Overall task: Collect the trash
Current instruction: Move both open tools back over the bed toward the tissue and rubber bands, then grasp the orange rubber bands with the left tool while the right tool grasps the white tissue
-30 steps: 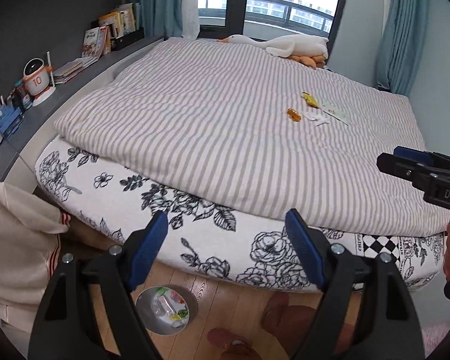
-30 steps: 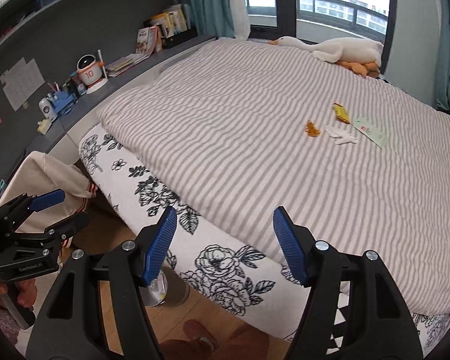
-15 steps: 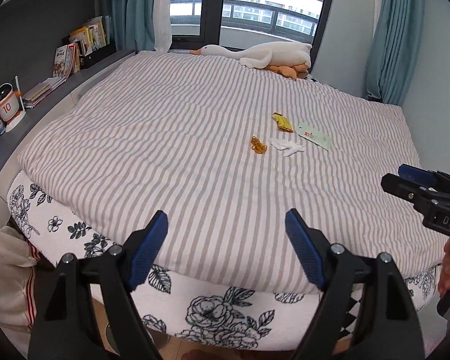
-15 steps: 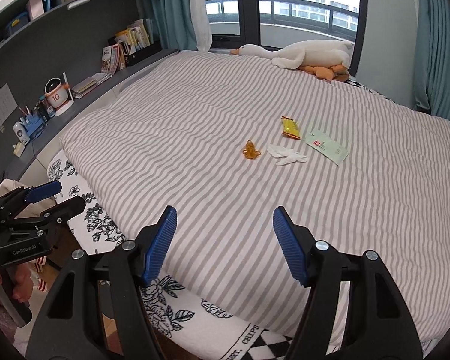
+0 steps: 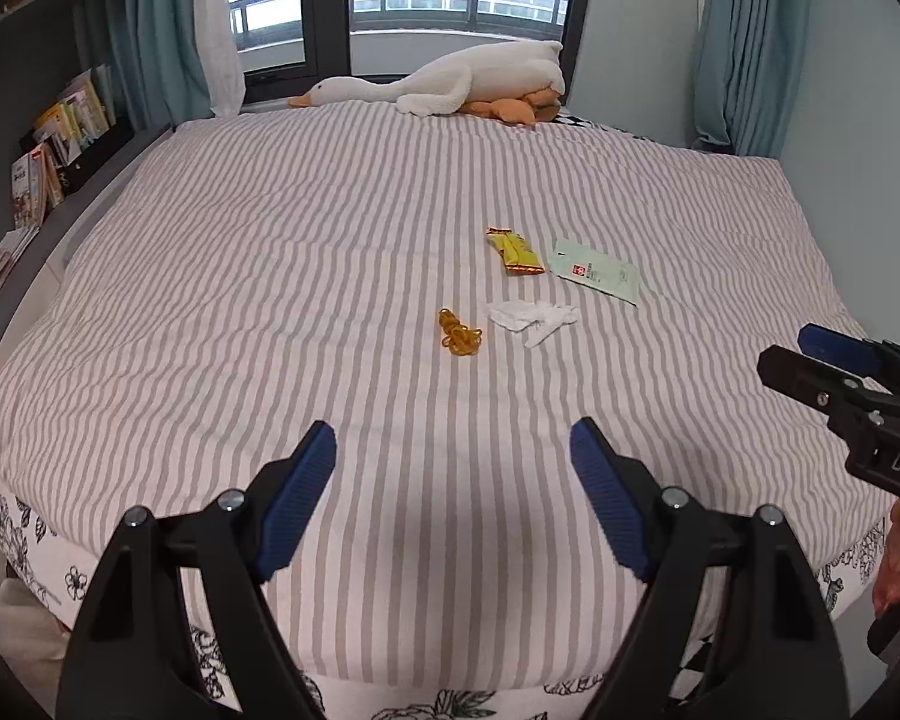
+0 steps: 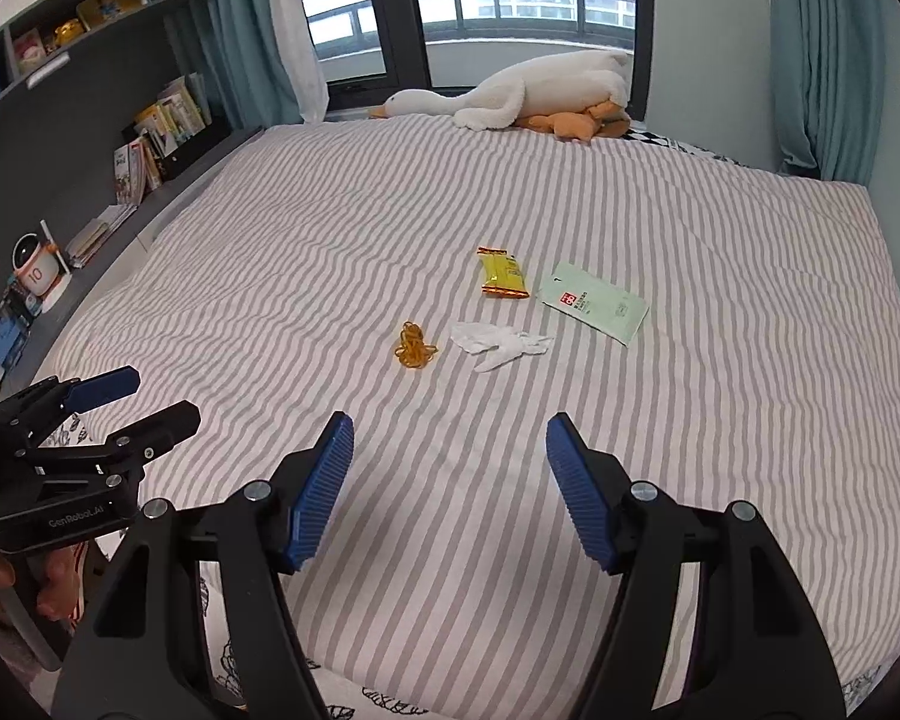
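Several pieces of trash lie mid-bed on the striped duvet (image 5: pixel 270 300): a tangle of orange rubber bands (image 5: pixel 459 332) (image 6: pixel 414 347), a crumpled white tissue (image 5: pixel 533 317) (image 6: pixel 498 343), a yellow snack wrapper (image 5: pixel 515 250) (image 6: pixel 501 273) and a pale green sachet (image 5: pixel 597 270) (image 6: pixel 594 302). My left gripper (image 5: pixel 453 501) is open and empty above the near part of the bed, short of the trash. My right gripper (image 6: pixel 450 492) is open and empty, likewise short of it. Each gripper shows at the edge of the other's view.
A white plush goose (image 5: pixel 450 81) (image 6: pixel 510 90) lies at the far end by the window. A dark shelf with books (image 6: pixel 150 144) and a small toy robot (image 6: pixel 35 267) runs along the left side. Teal curtains (image 5: pixel 744 42) hang at the back.
Both grippers have risen and moved forward over the bed, so the trash is nearer and more central. The floor and the metal bin seen a second ago have left view. Both stay open.
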A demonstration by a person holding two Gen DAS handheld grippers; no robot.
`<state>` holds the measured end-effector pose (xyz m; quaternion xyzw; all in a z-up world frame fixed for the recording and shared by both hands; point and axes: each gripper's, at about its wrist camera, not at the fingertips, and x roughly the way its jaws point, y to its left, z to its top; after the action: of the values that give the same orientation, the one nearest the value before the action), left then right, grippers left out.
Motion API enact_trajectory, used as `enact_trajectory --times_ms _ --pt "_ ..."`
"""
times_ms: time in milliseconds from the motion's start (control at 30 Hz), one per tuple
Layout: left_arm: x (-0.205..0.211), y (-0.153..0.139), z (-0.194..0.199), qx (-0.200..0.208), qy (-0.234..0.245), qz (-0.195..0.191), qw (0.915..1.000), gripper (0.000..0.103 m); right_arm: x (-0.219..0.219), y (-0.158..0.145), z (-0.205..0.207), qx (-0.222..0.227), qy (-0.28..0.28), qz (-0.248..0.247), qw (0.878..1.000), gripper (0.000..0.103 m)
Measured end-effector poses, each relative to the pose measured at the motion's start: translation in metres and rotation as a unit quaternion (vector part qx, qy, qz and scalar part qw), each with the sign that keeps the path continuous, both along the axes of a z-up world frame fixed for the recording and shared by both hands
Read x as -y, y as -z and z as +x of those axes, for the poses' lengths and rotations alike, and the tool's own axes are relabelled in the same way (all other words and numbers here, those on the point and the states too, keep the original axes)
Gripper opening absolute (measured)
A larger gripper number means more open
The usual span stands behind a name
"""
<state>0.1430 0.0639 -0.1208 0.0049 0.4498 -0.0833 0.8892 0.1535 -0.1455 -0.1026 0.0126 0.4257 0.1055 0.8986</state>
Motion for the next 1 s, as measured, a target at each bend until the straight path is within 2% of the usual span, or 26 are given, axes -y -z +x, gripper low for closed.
enact_trajectory --times_ms 233,533,667,1000 --pt "0.011 0.032 0.070 -0.025 0.033 -0.004 0.9992 0.080 0.007 0.032 0.064 -0.026 0.035 0.000 0.999 0.064" --pt "0.022 0.078 0.142 -0.055 0.036 -0.003 0.9978 0.080 0.005 0.074 0.143 -0.049 0.030 -0.007 0.998 0.066" --pt "0.025 0.108 0.175 -0.073 0.034 -0.004 0.9967 0.080 0.006 0.104 0.176 -0.065 0.030 -0.008 0.997 0.066" --pt "0.033 0.188 0.217 -0.128 0.024 0.005 0.9915 0.080 -0.001 0.178 0.226 -0.098 0.033 -0.018 0.994 0.066"
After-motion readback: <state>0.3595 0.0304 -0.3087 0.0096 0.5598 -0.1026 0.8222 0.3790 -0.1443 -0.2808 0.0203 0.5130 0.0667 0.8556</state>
